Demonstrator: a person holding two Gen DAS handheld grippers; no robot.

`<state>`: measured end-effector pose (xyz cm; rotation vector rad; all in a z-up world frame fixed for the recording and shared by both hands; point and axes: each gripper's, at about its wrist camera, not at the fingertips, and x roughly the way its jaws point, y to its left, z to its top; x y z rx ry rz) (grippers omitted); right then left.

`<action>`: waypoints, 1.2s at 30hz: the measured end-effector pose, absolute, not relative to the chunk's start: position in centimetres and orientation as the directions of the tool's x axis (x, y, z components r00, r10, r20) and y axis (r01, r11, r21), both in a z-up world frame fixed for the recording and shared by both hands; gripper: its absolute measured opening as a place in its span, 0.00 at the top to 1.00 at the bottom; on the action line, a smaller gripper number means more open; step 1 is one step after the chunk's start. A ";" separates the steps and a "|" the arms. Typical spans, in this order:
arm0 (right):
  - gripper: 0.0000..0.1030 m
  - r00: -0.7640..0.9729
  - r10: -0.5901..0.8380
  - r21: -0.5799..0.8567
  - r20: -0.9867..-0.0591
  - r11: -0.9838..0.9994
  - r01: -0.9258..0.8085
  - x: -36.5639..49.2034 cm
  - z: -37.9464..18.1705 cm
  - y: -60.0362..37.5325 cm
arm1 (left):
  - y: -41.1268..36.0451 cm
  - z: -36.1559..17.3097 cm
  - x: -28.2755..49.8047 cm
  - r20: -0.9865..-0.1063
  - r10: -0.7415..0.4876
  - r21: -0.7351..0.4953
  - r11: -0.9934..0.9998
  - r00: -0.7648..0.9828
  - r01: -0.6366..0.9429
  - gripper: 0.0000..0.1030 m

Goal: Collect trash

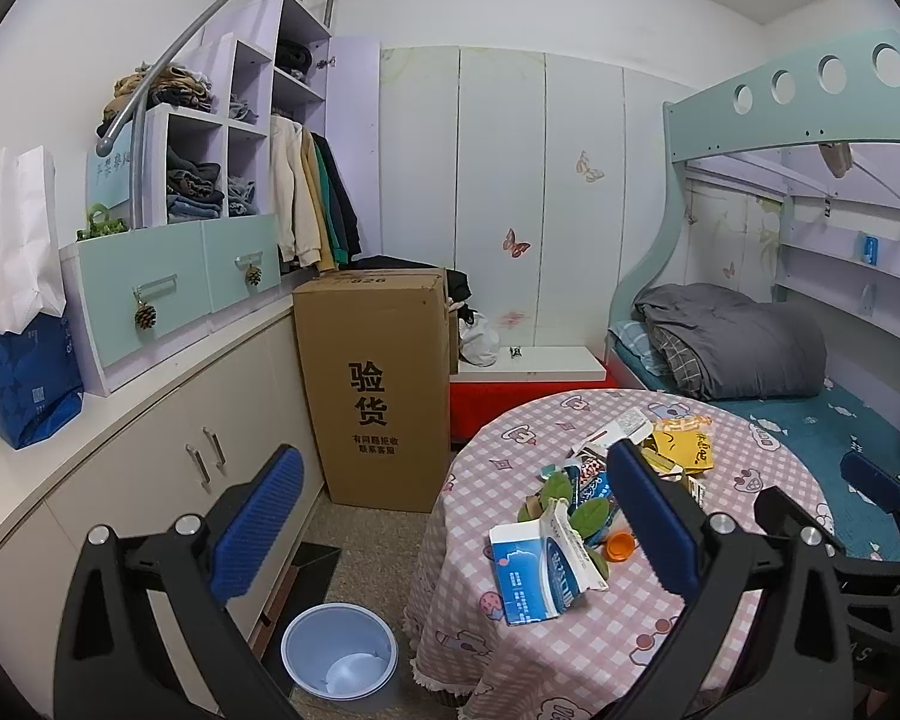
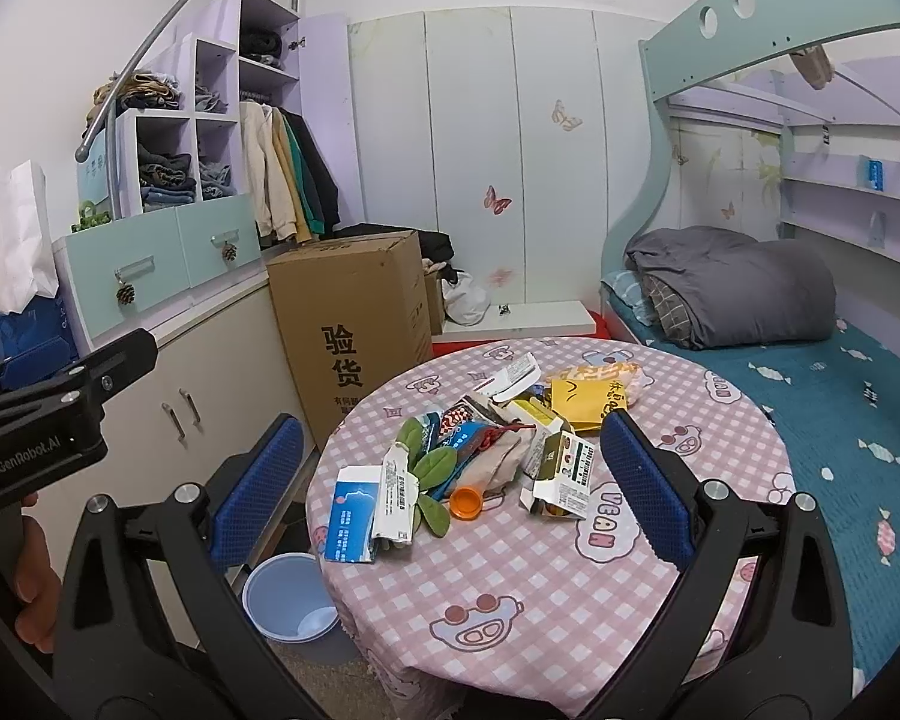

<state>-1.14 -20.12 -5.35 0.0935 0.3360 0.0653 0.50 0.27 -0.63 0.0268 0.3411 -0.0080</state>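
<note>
round table with litter, both grippers held above it, empty

left gripper (image 1: 450, 516): blue pads spread wide, nothing between them. it hangs over the near left edge of the table (image 1: 570, 660), tipped down and forward. below its left finger, on the floor, stands the bin (image 1: 339, 657), pale blue, open-topped, just beside the tablecloth's fringe; a strip of bare floor runs ahead of that finger between the cabinet (image 1: 168, 480) and the table, ending at the cardboard box (image 1: 378, 390).

right gripper (image 2: 450, 486): pads likewise wide apart, holding nothing, raised over the table's near edge. the trash pile (image 2: 486, 450) sits straight ahead between its fingers, at the middle of the table.

trash pile, from the right gripper's view: blue and white carton (image 2: 351, 516) nearest the left finger, close to the table's left edge; orange cap (image 2: 467, 503) ahead at centre; small green and white box (image 2: 564, 480) just inside the right finger; yellow packet (image 2: 588, 399) farther off.

open room: bare checked cloth all round the pile, widest on the near side under the right gripper. beyond the right finger the bed (image 2: 840, 420) stands close to the table's far side.

the person's hand (image 2: 33, 576) grips the left tool's handle, at the left of the right gripper's view.
</note>
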 end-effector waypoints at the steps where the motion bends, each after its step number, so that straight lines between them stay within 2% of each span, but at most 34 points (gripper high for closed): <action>1: 0.06 0.942 0.079 0.101 -0.326 0.994 -0.048 -1.1 -5.3 -20.1 | 0.3 -0.7 0.5 -0.335 -0.002 0.026 1.000 0.942 0.012 0.04; 36: 0.06 0.936 0.087 0.103 -0.342 0.993 -0.055 -0.8 -5.7 -19.5 | 0.8 -1.0 0.2 -0.353 0.007 0.032 0.999 0.935 0.005 0.04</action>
